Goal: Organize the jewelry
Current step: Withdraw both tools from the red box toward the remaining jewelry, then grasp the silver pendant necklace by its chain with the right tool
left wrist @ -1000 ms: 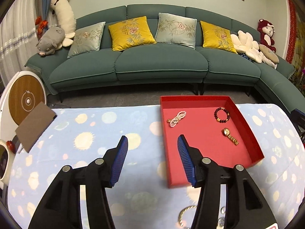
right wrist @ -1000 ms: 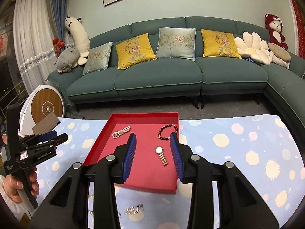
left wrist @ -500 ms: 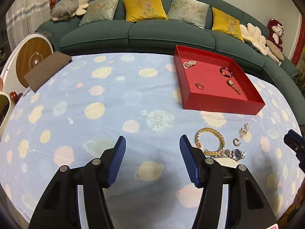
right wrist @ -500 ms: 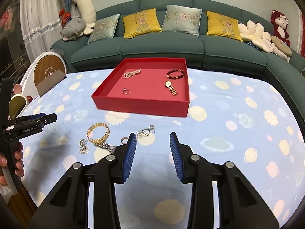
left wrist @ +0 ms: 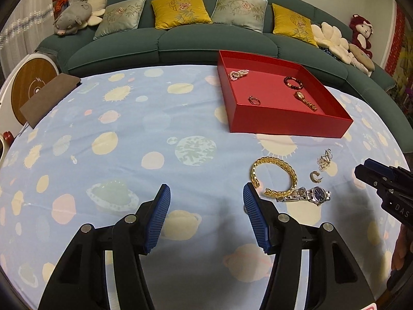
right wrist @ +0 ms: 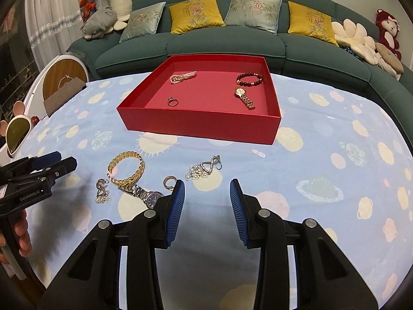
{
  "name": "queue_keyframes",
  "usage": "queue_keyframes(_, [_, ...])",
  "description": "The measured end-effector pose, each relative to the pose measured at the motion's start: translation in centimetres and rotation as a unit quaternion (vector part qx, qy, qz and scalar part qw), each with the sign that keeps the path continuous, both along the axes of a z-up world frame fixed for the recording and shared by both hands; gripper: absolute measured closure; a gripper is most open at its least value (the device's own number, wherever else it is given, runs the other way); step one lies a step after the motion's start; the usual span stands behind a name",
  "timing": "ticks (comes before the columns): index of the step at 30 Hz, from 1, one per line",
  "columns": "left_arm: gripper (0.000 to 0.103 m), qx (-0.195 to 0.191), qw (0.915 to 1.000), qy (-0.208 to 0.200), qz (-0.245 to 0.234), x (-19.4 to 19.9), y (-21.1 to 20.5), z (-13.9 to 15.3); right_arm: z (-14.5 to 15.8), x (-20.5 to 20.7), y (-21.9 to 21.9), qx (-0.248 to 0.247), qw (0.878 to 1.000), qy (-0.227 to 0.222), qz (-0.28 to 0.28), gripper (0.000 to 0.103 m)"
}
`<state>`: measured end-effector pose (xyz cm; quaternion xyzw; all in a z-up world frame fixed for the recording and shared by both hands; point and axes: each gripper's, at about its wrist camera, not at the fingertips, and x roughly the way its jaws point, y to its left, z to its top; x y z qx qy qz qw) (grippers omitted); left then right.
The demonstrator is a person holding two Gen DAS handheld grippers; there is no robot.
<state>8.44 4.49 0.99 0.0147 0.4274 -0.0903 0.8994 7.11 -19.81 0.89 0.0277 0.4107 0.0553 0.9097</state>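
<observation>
A red tray [left wrist: 289, 126] [right wrist: 201, 125] sits on the patterned cloth and holds a pearl bracelet [right wrist: 182, 77], a dark bead bracelet [right wrist: 249, 79], a gold watch [right wrist: 244, 98] and a ring [right wrist: 172, 101]. On the cloth in front of it lie a gold chain bracelet [left wrist: 274, 177] [right wrist: 127, 168], a silver watch [left wrist: 306, 195] [right wrist: 144, 193], a small hoop [left wrist: 316, 176] [right wrist: 169, 182] and silver chain pieces [right wrist: 205, 170] [right wrist: 102, 190]. My left gripper [left wrist: 205, 209] is open and empty, left of the gold bracelet. My right gripper [right wrist: 207, 205] is open and empty, just right of the silver watch.
A green sofa [right wrist: 232, 38] with cushions and plush toys runs behind the table. A brown board [left wrist: 49, 98] lies at the table's far left edge, next to a round white and wood device [left wrist: 28, 82]. A mirror [right wrist: 16, 134] stands at the left.
Both grippers have pulled back from over the red tray toward the near side of the table and now look down on the loose jewelry. A ring now shows in the tray.
</observation>
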Motion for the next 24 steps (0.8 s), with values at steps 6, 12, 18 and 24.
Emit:
queue_keyframes(6, [0.046,-0.001,1.0000,0.003,-0.007,-0.1,-0.5,-0.4,-0.6,1.9,-0.3,0.005,1.000,0.005,-0.018,0.068])
queue_keyframes(12, [0.046,-0.002,0.9999,0.007,-0.015,-0.2,-0.9,-0.6,-1.8,3.8,-0.1,0.009,0.999,0.022,-0.023,0.068])
queue_keyframes(18, [0.046,-0.009,0.9999,0.009,-0.011,-0.1,-0.3,-0.7,-3.0,5.1,0.7,0.002,0.999,0.036,-0.024,0.064])
queue_keyframes(24, [0.046,-0.011,0.9999,0.010,-0.008,0.0,0.2,-0.9,-3.5,5.7,1.7,-0.010,0.999,0.039,-0.015,0.064])
